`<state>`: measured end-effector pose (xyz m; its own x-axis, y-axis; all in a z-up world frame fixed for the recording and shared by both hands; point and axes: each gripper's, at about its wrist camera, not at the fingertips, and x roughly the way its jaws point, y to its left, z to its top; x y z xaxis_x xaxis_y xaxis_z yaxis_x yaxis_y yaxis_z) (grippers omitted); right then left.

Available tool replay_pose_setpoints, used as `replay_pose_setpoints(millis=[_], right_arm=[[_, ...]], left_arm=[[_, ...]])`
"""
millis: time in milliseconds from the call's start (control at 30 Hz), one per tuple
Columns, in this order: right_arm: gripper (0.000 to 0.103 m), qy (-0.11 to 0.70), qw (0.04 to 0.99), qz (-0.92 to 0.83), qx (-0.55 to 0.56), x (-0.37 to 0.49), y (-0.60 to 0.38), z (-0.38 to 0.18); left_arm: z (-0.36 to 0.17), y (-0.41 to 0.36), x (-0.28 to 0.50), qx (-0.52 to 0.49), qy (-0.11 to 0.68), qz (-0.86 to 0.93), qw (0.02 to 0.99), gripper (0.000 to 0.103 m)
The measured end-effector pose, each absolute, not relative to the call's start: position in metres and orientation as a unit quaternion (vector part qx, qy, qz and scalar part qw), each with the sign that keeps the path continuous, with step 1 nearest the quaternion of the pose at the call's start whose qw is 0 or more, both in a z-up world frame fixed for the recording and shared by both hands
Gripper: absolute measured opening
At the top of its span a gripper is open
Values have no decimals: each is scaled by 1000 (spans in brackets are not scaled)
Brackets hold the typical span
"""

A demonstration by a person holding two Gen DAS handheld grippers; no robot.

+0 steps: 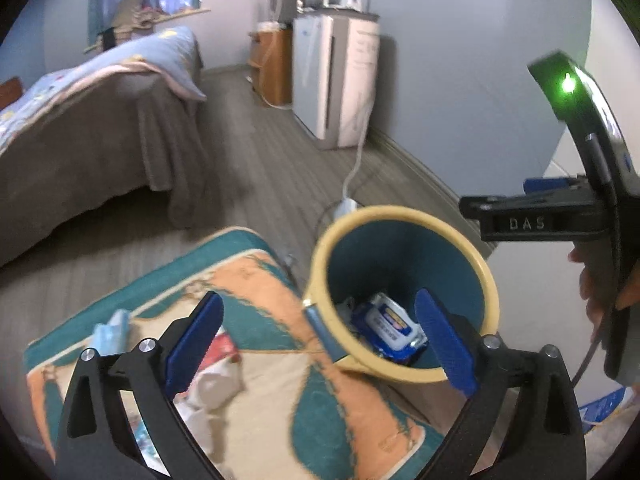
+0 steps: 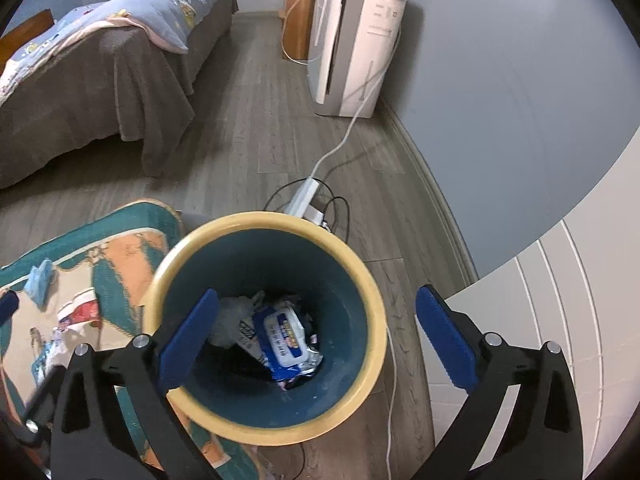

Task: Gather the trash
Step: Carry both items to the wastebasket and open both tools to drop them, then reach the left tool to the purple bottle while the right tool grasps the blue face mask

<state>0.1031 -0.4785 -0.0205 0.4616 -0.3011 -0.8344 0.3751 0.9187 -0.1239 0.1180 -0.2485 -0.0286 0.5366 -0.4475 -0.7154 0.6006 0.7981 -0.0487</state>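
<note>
A bin with a yellow rim (image 1: 400,214) (image 2: 256,222) and teal inside stands on the floor at the rug's edge. In it lie a blue-and-white wipes pack (image 1: 390,326) (image 2: 286,338) and crumpled wrappers. My left gripper (image 1: 318,300) is open and empty, spanning the bin's near rim and the rug. My right gripper (image 2: 318,294) is open and empty above the bin's mouth. On the patterned rug (image 1: 260,280) (image 2: 120,256) lie a blue crumpled piece (image 1: 114,326) (image 2: 40,280), a red-and-white wrapper (image 1: 222,350) (image 2: 80,310) and white crumpled paper (image 1: 218,384).
A bed (image 1: 100,128) (image 2: 100,60) with a brown cover stands at the left. A white appliance (image 1: 336,80) (image 2: 356,40) stands by the blue wall, its cord running to a power strip (image 2: 304,198) behind the bin. A person's hand (image 1: 600,292) holds the right gripper's handle.
</note>
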Motion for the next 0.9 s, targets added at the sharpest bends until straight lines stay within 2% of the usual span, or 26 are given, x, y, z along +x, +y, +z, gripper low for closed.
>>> replay_pose_setpoints(millis=[367,700,900], right_arm=[[97,483,857,-163,73,84,-418,-6],[97,471,873,-112,54,71,-326,8],[97,482,871,-90,34,62,-288,-8]], left_arm=[[13,-162,88,111,328,-244,906,97],[12,-81,74,42,360,-175,915,97],[5,-51,60,47,364,-143,919,97]])
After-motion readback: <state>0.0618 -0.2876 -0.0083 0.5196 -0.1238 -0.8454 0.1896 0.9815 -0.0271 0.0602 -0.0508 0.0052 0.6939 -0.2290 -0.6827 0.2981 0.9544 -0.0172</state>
